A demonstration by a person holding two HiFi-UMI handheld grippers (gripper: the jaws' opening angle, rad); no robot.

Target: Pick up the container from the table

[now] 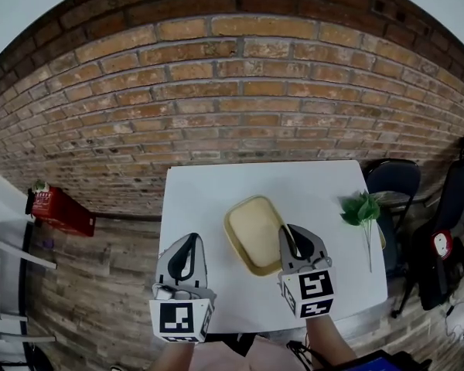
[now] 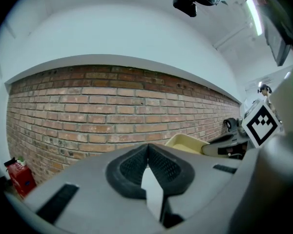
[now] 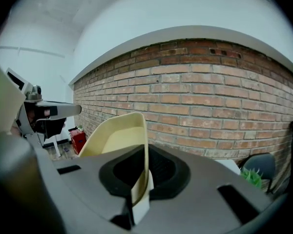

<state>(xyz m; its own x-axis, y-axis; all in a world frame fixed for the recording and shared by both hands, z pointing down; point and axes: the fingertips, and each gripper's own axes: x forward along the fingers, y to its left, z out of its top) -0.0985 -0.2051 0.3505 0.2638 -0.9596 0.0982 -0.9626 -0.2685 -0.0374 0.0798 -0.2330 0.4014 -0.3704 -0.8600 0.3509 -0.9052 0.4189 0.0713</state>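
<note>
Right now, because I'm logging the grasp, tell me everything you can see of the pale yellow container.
The container is a shallow, pale yellow tray, rectangular with rounded corners. It is thin-walled, looks like plastic and has nothing inside. It seems lifted off the white table and shows tilted in the right gripper view. The right gripper is shut on its rim at the near right side. The left gripper is apart from it.
</note>
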